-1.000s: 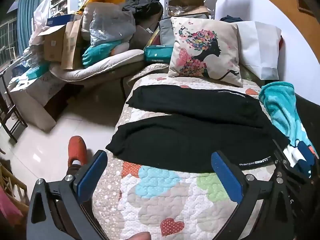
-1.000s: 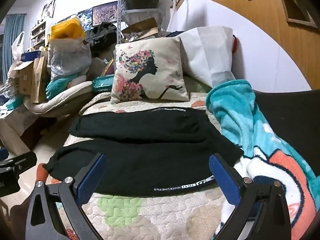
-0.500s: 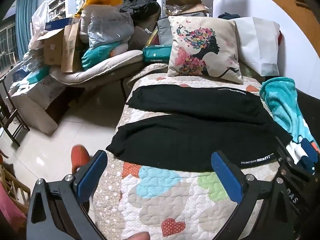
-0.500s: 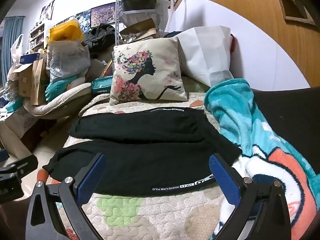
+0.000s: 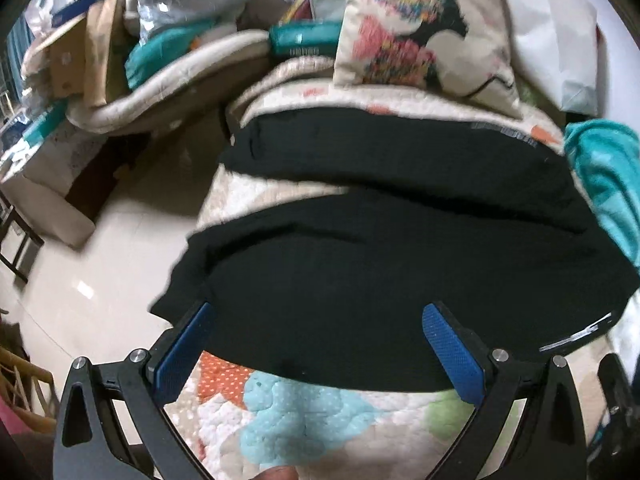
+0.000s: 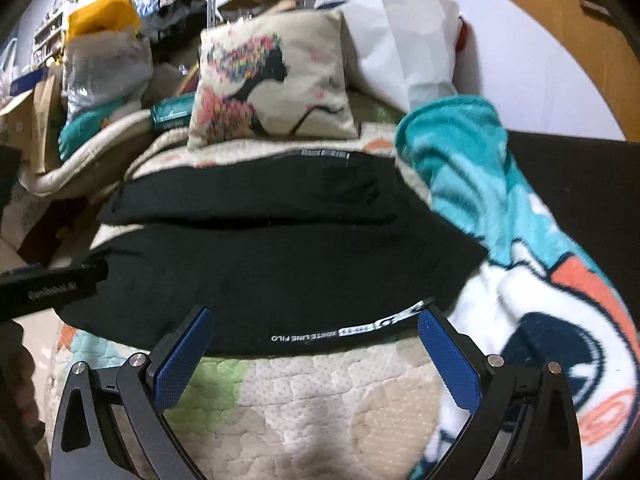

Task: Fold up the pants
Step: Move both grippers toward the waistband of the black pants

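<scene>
left to right: your left gripper [image 5: 316, 340] hangs with its blue fingers [image 5: 182, 354] spread wide and holding nothing, over the near hem end of the black pants [image 5: 380, 264]. the pants lie flat across the patchwork quilt [image 5: 304, 420] of the bed, both legs side by side, hems toward the floor side, waistband toward the teal blanket [image 6: 500, 216]. your right gripper [image 6: 314, 340] is likewise spread and empty, its fingers [image 6: 448, 360] bracketing the near edge where white lettering [image 6: 344, 332] runs along the seam.

risks, as judged from here: the left hem overhangs the bed edge, so a shallow pinch could let it slide toward the floor. a deep bite may catch the quilt with the cloth. the right fingers sit just beside the blanket, which could be dragged into the fold. both views are motion-blurred, so the edge is hard to place exactly.
</scene>
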`<act>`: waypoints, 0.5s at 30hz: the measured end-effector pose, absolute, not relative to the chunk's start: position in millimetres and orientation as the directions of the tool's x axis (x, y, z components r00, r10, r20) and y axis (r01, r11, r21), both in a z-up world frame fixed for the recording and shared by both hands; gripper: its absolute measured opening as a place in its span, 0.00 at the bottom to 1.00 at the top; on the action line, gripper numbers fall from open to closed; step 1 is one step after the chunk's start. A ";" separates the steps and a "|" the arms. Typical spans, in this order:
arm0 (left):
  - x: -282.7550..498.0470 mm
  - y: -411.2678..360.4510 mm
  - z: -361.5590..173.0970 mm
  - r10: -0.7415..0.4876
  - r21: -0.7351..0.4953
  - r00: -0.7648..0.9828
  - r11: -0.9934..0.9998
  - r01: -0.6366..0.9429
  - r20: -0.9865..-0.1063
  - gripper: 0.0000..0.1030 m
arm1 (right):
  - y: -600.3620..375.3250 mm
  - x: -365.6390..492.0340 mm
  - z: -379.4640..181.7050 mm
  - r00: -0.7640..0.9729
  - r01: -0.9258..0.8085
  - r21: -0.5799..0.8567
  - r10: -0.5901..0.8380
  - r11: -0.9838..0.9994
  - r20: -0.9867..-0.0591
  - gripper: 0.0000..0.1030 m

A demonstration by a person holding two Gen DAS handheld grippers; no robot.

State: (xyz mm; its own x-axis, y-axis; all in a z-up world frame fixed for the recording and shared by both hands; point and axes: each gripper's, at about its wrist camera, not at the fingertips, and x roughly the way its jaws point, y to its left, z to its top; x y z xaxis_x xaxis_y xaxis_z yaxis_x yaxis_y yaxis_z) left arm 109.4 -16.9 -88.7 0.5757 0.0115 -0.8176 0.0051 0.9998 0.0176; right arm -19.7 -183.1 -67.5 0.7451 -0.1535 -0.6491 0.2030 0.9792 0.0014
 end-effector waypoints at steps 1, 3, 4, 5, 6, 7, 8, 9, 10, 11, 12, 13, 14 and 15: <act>112.5 -15.1 -98.0 0.007 0.016 0.562 1.000 0.011 -0.827 1.00 | -181.3 -16.1 -70.7 0.738 0.200 0.004 -0.148 0.980 -0.658 1.00; 115.3 -11.2 -111.8 0.021 0.030 0.545 1.000 0.008 -0.838 1.00 | -176.4 -9.7 -77.8 0.722 0.185 -0.008 -0.142 0.983 -0.678 1.00; 117.4 -7.3 -119.8 0.031 0.035 0.530 0.999 -0.003 -0.847 1.00 | -172.7 -6.4 -82.5 0.711 0.174 -0.018 -0.138 0.985 -0.690 1.00; 118.9 -3.9 -126.3 0.036 0.033 0.517 0.999 -0.014 -0.855 1.00 | -169.5 -3.7 -86.4 0.702 0.163 -0.024 -0.133 0.986 -0.700 1.00; 121.4 -0.6 -131.8 0.035 0.025 0.500 0.999 -0.026 -0.865 1.00 | -167.1 -1.0 -89.4 0.694 0.155 -0.025 -0.127 0.988 -0.709 1.00; 123.3 2.6 -137.7 0.026 0.010 0.479 0.999 -0.036 -0.877 1.00 | -166.1 1.5 -91.4 0.689 0.151 -0.023 -0.122 0.988 -0.715 1.00; 125.1 4.8 -142.2 0.010 -0.011 0.464 0.999 -0.043 -0.886 1.00 | -165.1 3.5 -92.9 0.686 0.150 -0.019 -0.118 0.988 -0.718 1.00; 125.5 6.4 -144.3 0.000 -0.026 0.463 0.998 -0.050 -0.887 1.00 | -165.2 5.3 -94.6 0.682 0.151 -0.011 -0.112 0.989 -0.723 1.00; 124.3 6.8 -144.7 -0.001 -0.029 0.469 0.998 -0.053 -0.883 1.00 | -165.3 6.2 -95.0 0.680 0.152 -0.006 -0.109 0.988 -0.725 1.00; 123.1 5.5 -144.8 0.003 -0.024 0.474 0.998 -0.051 -0.881 1.00 | -165.5 7.1 -95.6 0.677 0.153 -0.001 -0.106 0.988 -0.728 1.00; 121.9 4.8 -145.5 0.007 -0.019 0.477 0.999 -0.050 -0.879 1.00 | -166.6 7.5 -96.6 0.674 0.156 0.005 -0.103 0.988 -0.731 1.00; 120.6 4.8 -146.6 0.006 -0.022 0.481 0.998 -0.052 -0.877 1.00 | -167.3 7.6 -97.1 0.672 0.157 0.009 -0.100 0.987 -0.734 1.00; 119.5 6.3 -147.6 -0.001 -0.033 0.486 0.998 -0.058 -0.874 1.00 | -168.0 9.0 -97.4 0.669 0.160 0.014 -0.098 0.987 -0.737 1.00; 117.9 8.7 -148.6 -0.012 -0.049 0.496 0.997 -0.061 -0.868 1.00 | -169.4 8.8 -98.3 0.667 0.163 0.023 -0.093 0.986 -0.740 1.00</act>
